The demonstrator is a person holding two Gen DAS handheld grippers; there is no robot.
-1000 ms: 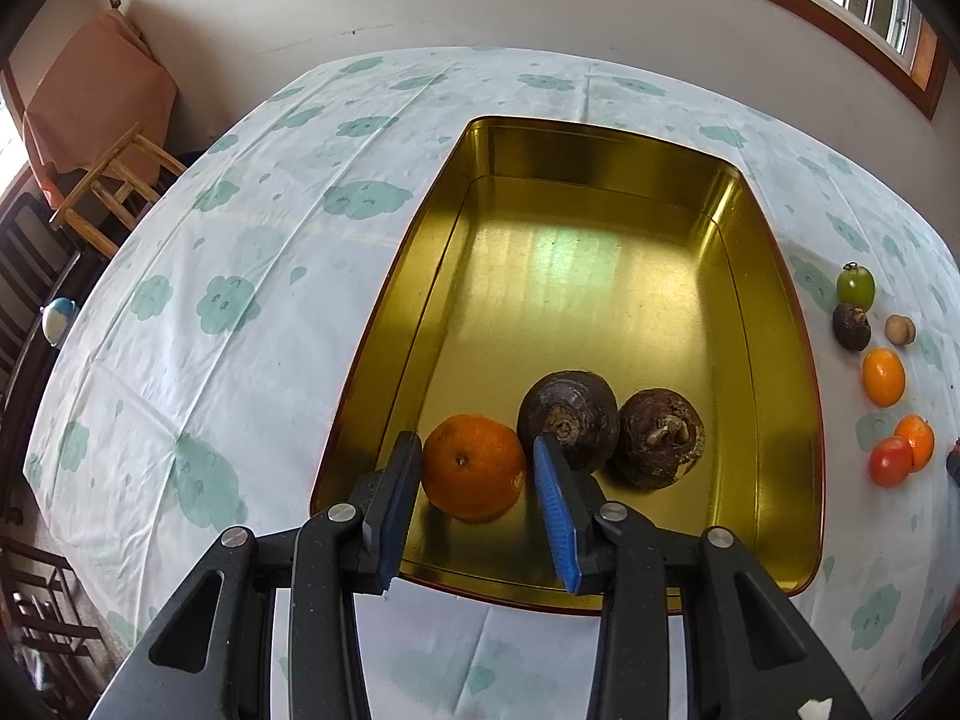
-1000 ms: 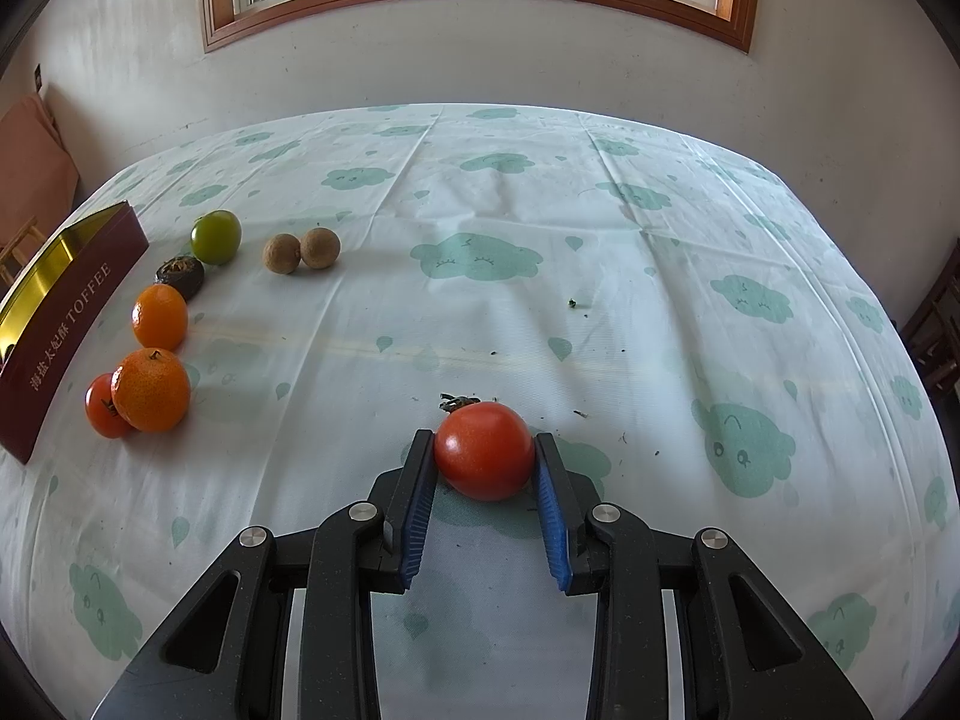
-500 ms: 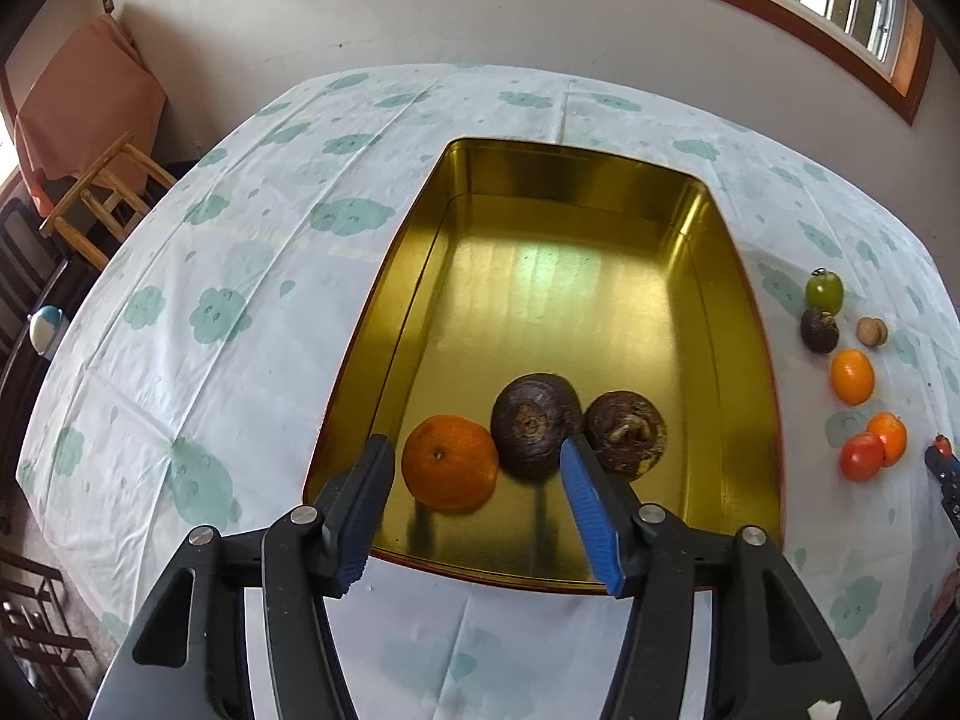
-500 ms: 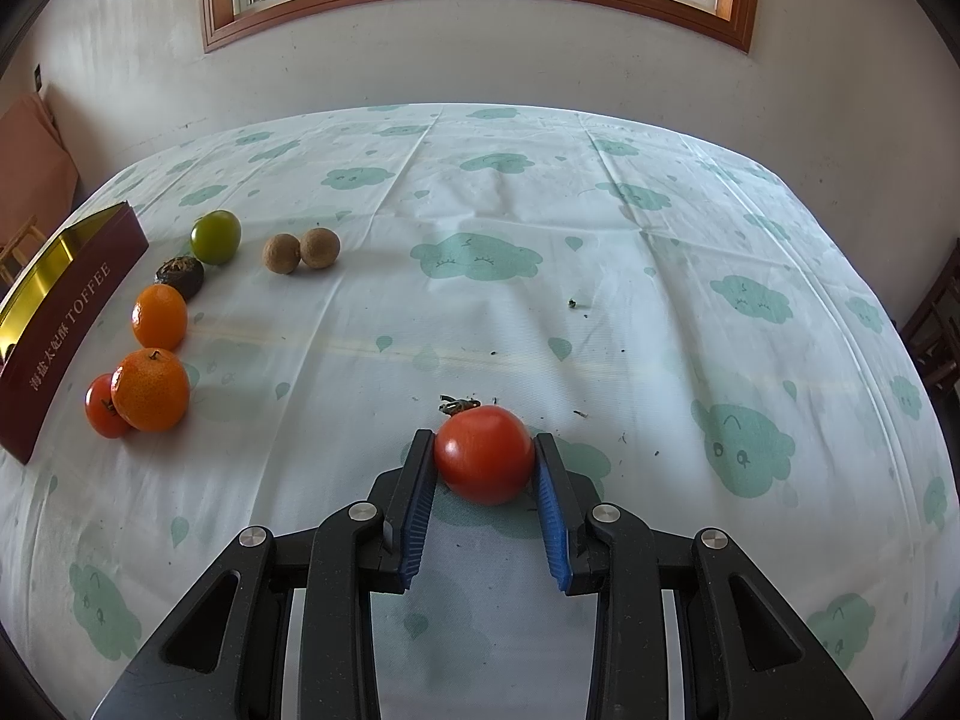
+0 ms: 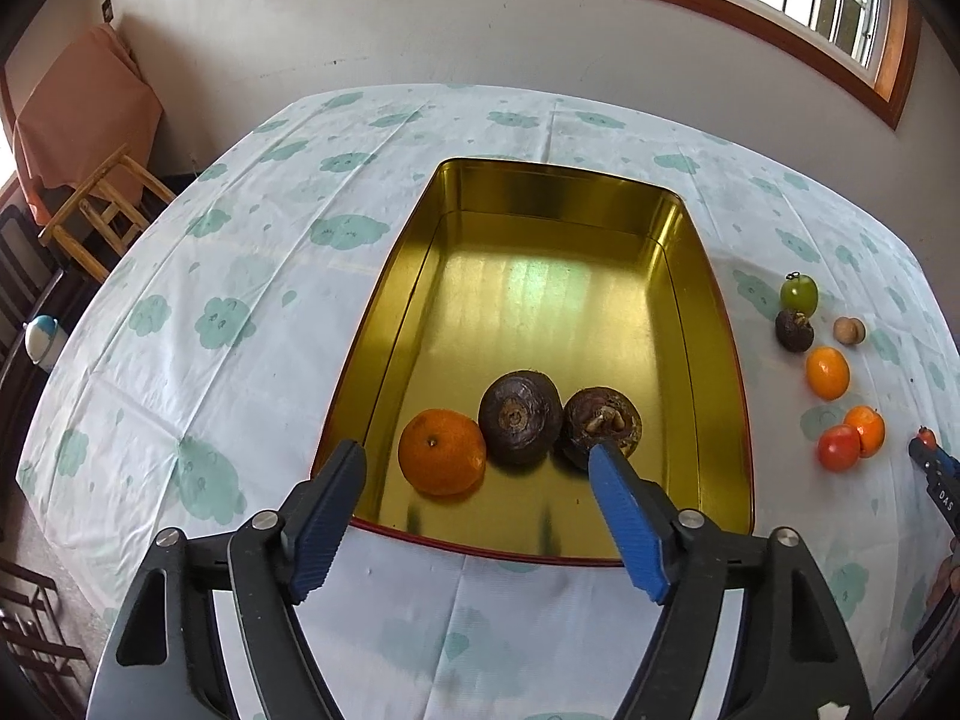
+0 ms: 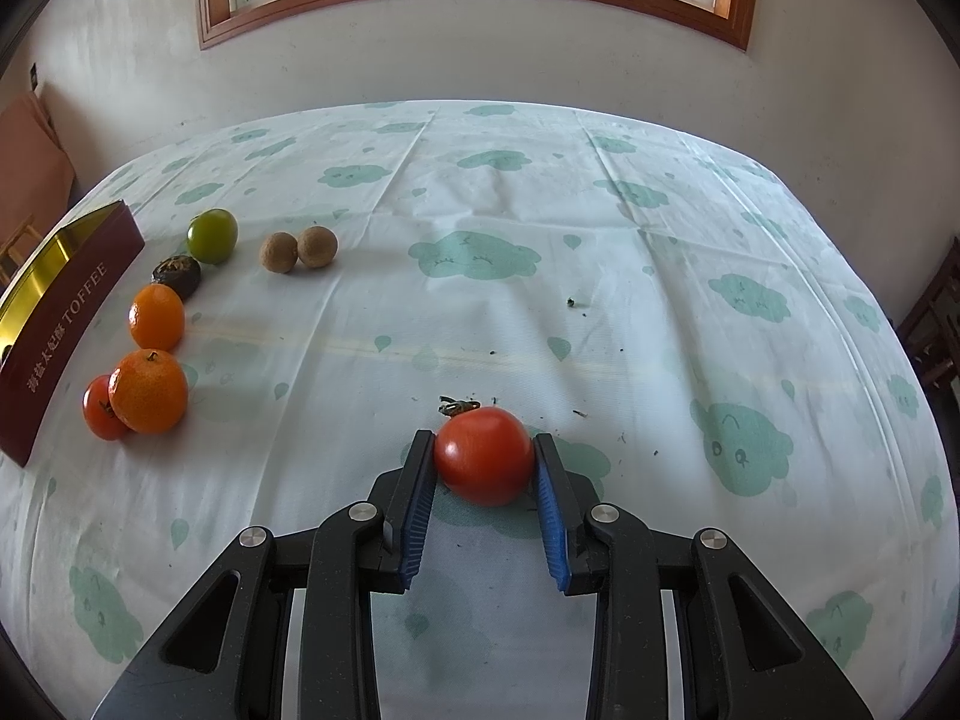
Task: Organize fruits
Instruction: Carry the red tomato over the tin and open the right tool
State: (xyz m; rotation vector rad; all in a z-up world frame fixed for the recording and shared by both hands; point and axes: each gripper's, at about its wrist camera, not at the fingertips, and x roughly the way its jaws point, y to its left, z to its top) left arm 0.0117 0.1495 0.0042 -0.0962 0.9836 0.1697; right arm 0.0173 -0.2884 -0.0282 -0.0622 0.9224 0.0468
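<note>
A gold tin tray lies on the cloud-print tablecloth. In its near end rest an orange mandarin and two dark brown fruits. My left gripper hovers above the tray's near rim, its jaws opening, with nothing pressed between them. In the right wrist view my right gripper is shut on a red tomato that sits on the cloth. The tray's maroon side shows at far left.
Loose fruit lies on the cloth beside the tray: a green fruit, a dark fruit, two brown nuts, two oranges and a small tomato. A wooden chair stands past the table's left edge.
My left gripper has let go of the mandarin, spread its jaws wide and drawn back a little from the tray. The right gripper and its tomato have not moved.
</note>
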